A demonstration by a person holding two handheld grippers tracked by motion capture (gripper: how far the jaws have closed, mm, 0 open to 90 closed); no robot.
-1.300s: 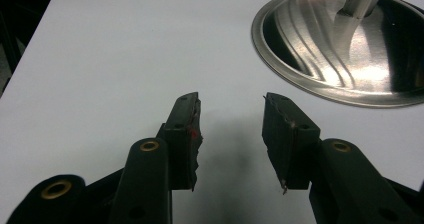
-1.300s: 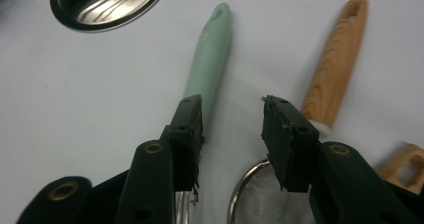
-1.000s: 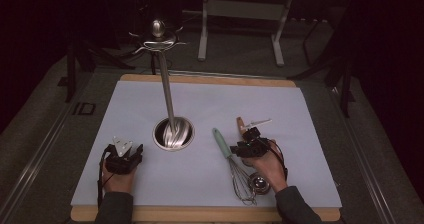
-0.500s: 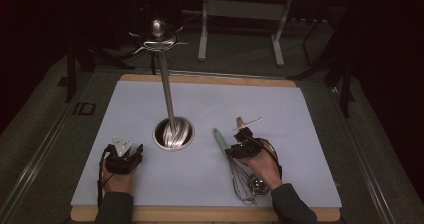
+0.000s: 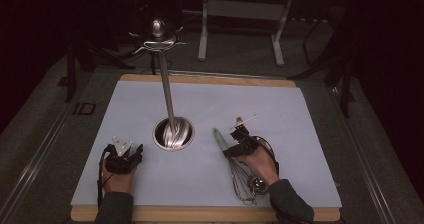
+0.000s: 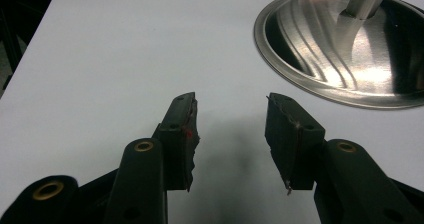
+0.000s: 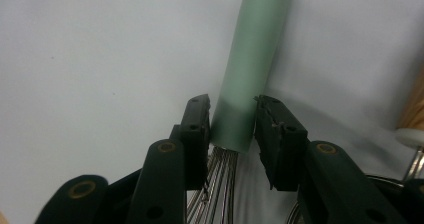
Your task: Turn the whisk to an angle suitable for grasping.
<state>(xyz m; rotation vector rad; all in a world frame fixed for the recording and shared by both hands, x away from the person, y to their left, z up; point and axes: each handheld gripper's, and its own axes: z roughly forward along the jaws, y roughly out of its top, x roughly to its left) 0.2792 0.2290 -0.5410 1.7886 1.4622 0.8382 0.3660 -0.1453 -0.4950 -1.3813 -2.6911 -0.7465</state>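
Right gripper [image 7: 232, 116] jaws have just been closing around the whisk [image 7: 252, 59] handle, not clearly clamped yet; lift pending; left gripper [image 6: 230, 121] open, idle.

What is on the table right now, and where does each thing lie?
whisk: one, pale green handle with steel wires, lying on the mat right of the stand's base, handle end between the right gripper's fingers.
utensil stand: one, steel, round base mid-mat, tall pole with hooks on top.
wooden-handled utensil: one, small, on the mat just beyond the right gripper; kind unclear.
mat: one, white, covering the wooden board.
left gripper: one, black, resting front left of the mat, fingers apart with nothing between them.
right gripper: one, black, fingers have just been closing around the whisk handle; the right-hand gap remains.
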